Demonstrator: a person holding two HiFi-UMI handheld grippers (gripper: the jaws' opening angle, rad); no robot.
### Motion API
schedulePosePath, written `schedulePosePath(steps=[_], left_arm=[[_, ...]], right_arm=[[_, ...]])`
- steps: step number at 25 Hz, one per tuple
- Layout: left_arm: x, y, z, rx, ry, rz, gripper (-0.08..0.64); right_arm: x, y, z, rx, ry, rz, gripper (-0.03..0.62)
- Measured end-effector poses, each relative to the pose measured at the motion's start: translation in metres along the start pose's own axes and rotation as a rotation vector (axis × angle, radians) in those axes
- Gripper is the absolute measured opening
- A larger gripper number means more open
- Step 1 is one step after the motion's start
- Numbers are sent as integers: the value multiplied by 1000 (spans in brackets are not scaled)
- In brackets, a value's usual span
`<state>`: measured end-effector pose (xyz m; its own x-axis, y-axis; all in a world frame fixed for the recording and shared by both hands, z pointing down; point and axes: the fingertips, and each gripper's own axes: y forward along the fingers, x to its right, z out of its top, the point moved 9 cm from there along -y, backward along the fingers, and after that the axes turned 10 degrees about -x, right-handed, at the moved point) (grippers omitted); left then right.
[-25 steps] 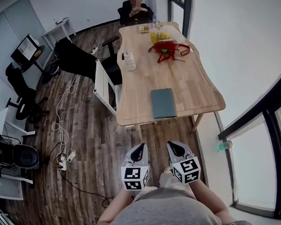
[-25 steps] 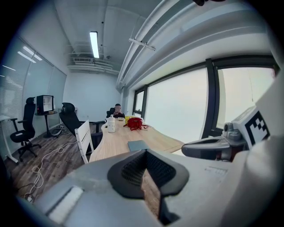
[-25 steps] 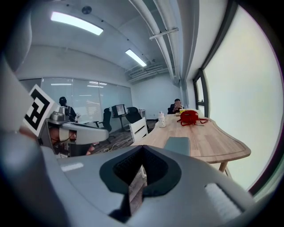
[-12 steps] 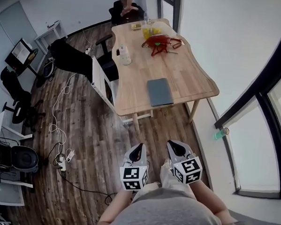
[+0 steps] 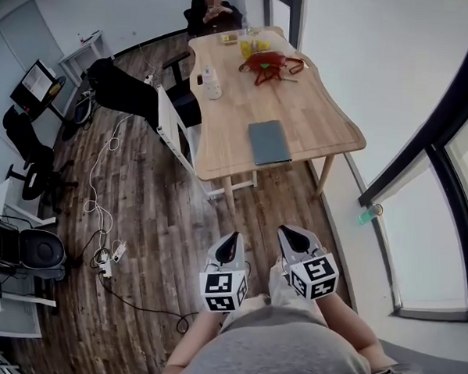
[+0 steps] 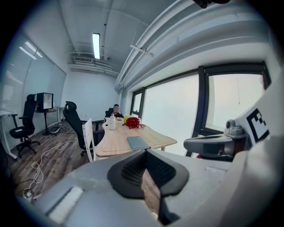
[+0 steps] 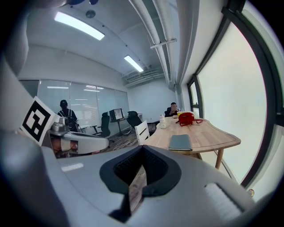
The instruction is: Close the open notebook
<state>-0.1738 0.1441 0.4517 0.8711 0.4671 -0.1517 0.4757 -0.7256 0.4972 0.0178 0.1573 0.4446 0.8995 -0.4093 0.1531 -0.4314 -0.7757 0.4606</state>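
Observation:
A grey-blue notebook lies closed and flat near the front edge of the wooden table. It also shows in the left gripper view as notebook and in the right gripper view as notebook. My left gripper and right gripper are held side by side close to my body, over the wood floor, well short of the table. Both point toward the table with their jaws together and nothing in them. Each gripper's own view looks at the table over the left gripper and the right gripper.
A red bag, a white bottle and yellow items sit further back on the table. A person sits at its far end. A white chair stands at the table's left, cables trail on the floor, and a green bottle stands by the window.
The table and notebook have slid upward in the head view, a little farther from both grippers. The grippers keep the same pose by my body, jaws together.

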Motion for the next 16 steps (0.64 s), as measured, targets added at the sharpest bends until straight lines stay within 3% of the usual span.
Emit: schedulePosePath(steps=[16], left_arm=[[7,-9,-11,2,0,-1,5]], right_arm=[[-3,-13,-3,22,-10,17,0]])
